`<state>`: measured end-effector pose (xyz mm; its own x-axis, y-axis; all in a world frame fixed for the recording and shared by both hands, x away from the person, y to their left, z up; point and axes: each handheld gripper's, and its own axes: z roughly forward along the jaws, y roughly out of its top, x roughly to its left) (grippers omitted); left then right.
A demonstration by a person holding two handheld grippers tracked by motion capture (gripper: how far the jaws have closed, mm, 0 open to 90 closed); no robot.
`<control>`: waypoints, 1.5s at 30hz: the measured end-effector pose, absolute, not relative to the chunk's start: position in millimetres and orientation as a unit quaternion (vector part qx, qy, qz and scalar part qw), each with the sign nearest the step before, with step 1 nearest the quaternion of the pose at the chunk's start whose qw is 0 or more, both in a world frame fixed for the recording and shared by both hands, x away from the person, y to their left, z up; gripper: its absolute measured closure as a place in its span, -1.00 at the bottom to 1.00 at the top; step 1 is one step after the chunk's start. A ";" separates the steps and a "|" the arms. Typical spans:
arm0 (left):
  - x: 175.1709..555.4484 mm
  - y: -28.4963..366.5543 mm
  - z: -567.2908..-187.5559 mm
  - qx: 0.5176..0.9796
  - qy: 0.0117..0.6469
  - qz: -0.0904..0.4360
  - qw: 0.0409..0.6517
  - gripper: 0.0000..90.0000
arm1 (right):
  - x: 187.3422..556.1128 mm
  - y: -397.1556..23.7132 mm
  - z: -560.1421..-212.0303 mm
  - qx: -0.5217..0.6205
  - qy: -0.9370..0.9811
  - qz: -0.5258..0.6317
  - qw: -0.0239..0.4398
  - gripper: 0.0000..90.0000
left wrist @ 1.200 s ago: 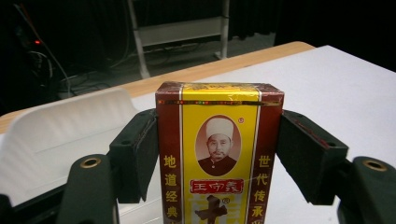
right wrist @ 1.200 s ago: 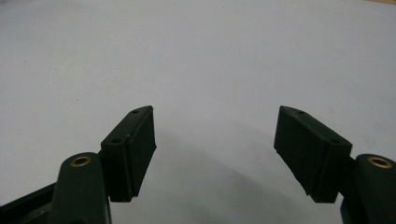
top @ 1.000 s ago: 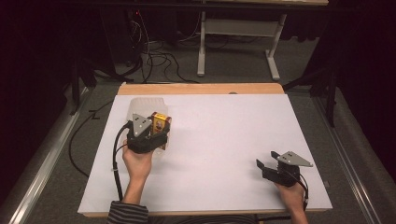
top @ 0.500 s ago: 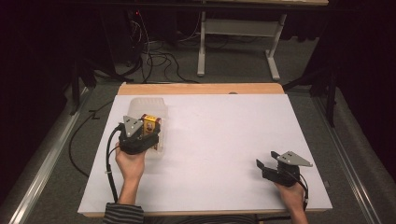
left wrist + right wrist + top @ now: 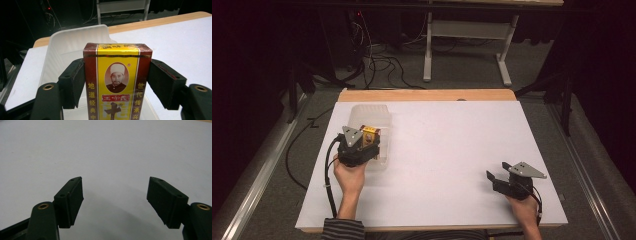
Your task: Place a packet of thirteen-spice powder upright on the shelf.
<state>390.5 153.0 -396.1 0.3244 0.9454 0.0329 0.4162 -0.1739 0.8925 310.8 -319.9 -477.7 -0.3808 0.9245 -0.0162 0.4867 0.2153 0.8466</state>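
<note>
My left gripper (image 5: pixel 368 141) is clamped on a red and yellow box (image 5: pixel 117 82) printed with a portrait and Chinese characters, one pad pressed against each of its long sides, and I hold it upright over the clear plastic container (image 5: pixel 371 116) that sits near the left edge of the white tabletop (image 5: pixel 447 150). In my left gripper view the container's (image 5: pixel 75 40) far wall rises behind the box and its floor lies below it. My right gripper (image 5: pixel 493 176) rests low over bare tabletop, well apart at the near right, its jaws spread wide with nothing between them.
</note>
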 end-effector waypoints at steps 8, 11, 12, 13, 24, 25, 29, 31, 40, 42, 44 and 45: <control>391.6 154.2 -401.4 0.703 0.490 0.318 0.406 -0.28 | 311.2 -319.8 -477.8 0.482 0.732 0.394 0.278 -0.35; 390.2 155.1 -401.8 0.701 0.489 0.320 0.408 -0.28 | 311.2 -319.8 -477.8 0.482 0.732 0.394 0.278 -0.35; 389.8 155.3 -402.4 0.700 0.490 0.321 0.409 -0.28 | 311.4 -319.6 -477.9 0.481 0.732 0.394 0.278 -0.35; 389.8 156.0 -403.9 0.702 0.490 0.321 0.405 -0.28 | 311.3 -319.6 -477.9 0.482 0.732 0.394 0.277 -0.35; 377.4 162.8 -409.6 0.699 0.493 0.317 0.409 -0.28 | 311.2 -319.9 -477.8 0.482 0.731 0.395 0.277 -0.35; 375.1 163.2 -410.0 0.698 0.493 0.318 0.411 -0.28 | 311.0 -319.8 -477.8 0.484 0.730 0.396 0.275 -0.35; 372.0 164.7 -410.8 0.699 0.493 0.321 0.406 -0.28 | 311.1 -319.8 -477.8 0.485 0.730 0.396 0.274 -0.35; 370.8 166.5 -411.3 0.700 0.494 0.318 0.405 -0.29 | 311.4 -320.0 -477.9 0.483 0.731 0.396 0.276 -0.35; 363.2 170.8 -410.8 0.709 0.493 0.322 0.389 -0.30 | 311.0 -319.9 -477.8 0.485 0.729 0.397 0.275 -0.35; 362.5 171.3 -411.2 0.709 0.492 0.321 0.390 -0.32 | 311.0 -319.8 -477.8 0.484 0.730 0.396 0.275 -0.35; 362.1 172.1 -411.8 0.710 0.492 0.317 0.391 -0.34 | 311.0 -319.8 -477.8 0.484 0.730 0.396 0.275 -0.35; 361.9 173.3 -412.4 0.711 0.492 0.315 0.390 -0.36 | 310.9 -319.8 -477.8 0.484 0.730 0.396 0.275 -0.35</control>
